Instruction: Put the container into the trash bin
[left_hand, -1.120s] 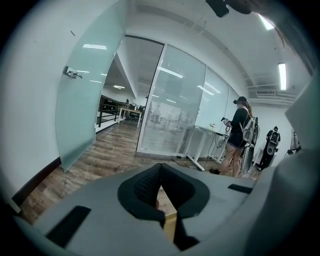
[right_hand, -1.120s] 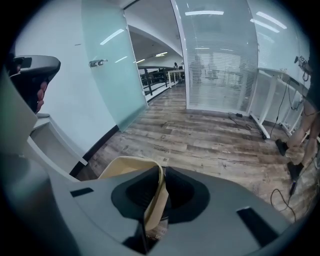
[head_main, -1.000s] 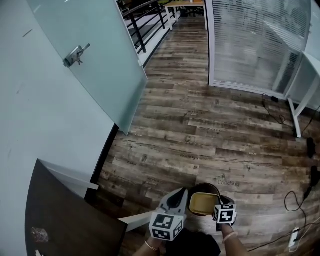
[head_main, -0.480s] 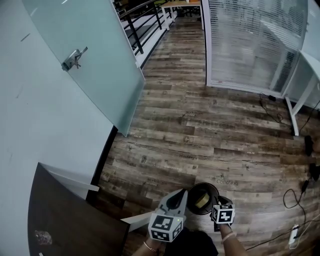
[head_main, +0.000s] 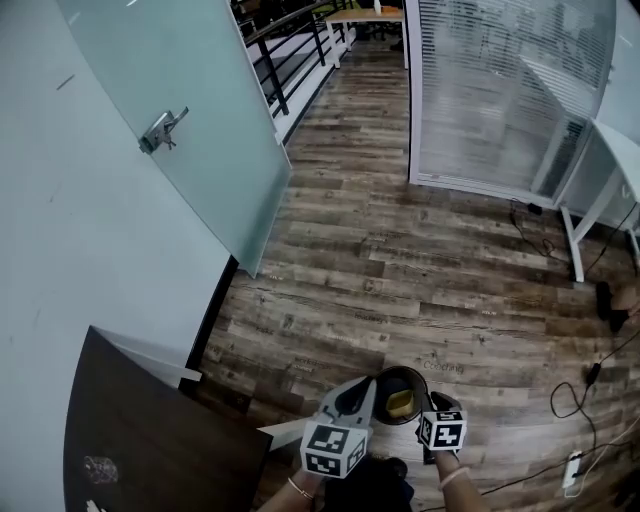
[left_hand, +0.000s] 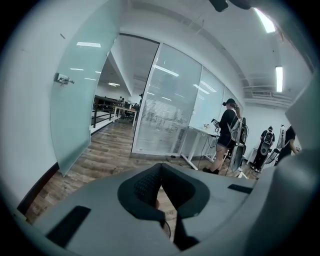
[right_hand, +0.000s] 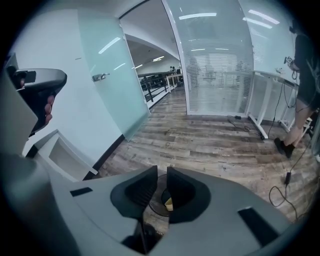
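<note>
Down inside the bin (head_main: 405, 369): the container (head_main: 400, 402), a small yellowish patch low within the dark round rim, on the floor (head_main: 400, 260) just in front of the person. No telling its long axis from here; too small and half in shadow.

Right gripper (right_hand: 161, 172) directly over the bin's near right edge, pointing forward and down, jaws a little apart with a narrow slot between them and nothing in it. Through that slot, the bin's mouth and the yellowish container below, well clear of the jaws. So: container beneath and slightly ahead of the right jaws, not touching them, to all appearance let go.

Left gripper (left_hand: 160, 167) just beside the bin's left edge, jaws closed tip to tip, empty, aimed out across the room rather than down into the bin. Nearer to the container by a little: the right one, going by the head view.

Judged from this, drop as good as done; nothing left to line up except lifting both grippers away from the rim without knocking the bin. Only risk worth a mention: catching the rim with the right jaws on the way back, being so close above it.
</note>
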